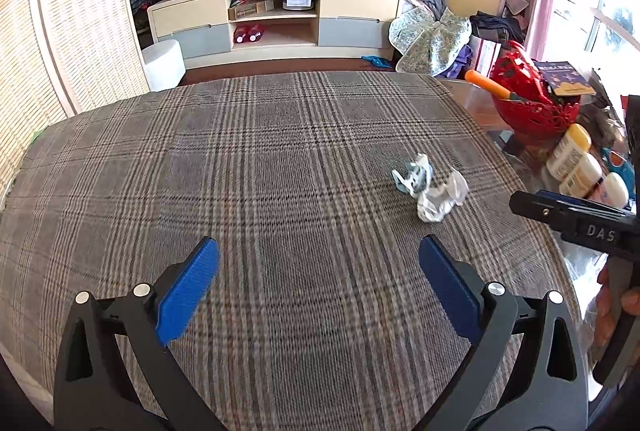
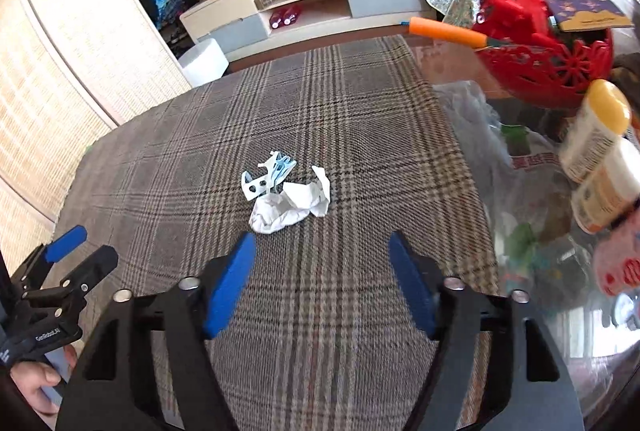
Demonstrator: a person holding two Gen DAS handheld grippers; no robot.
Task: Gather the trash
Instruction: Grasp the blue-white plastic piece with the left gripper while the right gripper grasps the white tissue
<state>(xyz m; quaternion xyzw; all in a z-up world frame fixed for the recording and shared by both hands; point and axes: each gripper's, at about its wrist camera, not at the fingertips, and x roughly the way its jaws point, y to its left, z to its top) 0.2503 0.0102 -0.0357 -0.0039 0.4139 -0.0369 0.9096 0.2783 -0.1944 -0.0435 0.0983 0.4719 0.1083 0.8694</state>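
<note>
The right hand-held gripper hangs over the plaid cloth with its blue pads spread wide and nothing between them. The trash lies just ahead of it, a little left of its centre line: a crumpled white tissue touching a torn white-and-blue wrapper scrap on its far-left side. The left hand-held gripper is likewise spread apart and empty, and the pile sits well off to its right, so the right one looks better placed for the pickup.

To do the grasp well, I would bring the right pads down astride the tissue at its bulkiest part, low enough to nearly brush the cloth, then close fully, since crumpled paper yields and a half squeeze may let it slip. The flat wrapper scrap is the harder piece; catching it together with the tissue, or pinching a raised edge, seems safer than scraping at it, which could snag the fabric.

The cloth covers most of the tabletop; along the right runs bare glossy surface with a clear plastic bag, a red openwork basket with an orange-handled tool poking out, and yellow-capped bottles. Beyond are a TV cabinet, a white stool, a woven screen on the left and heaped clothes near the window
</note>
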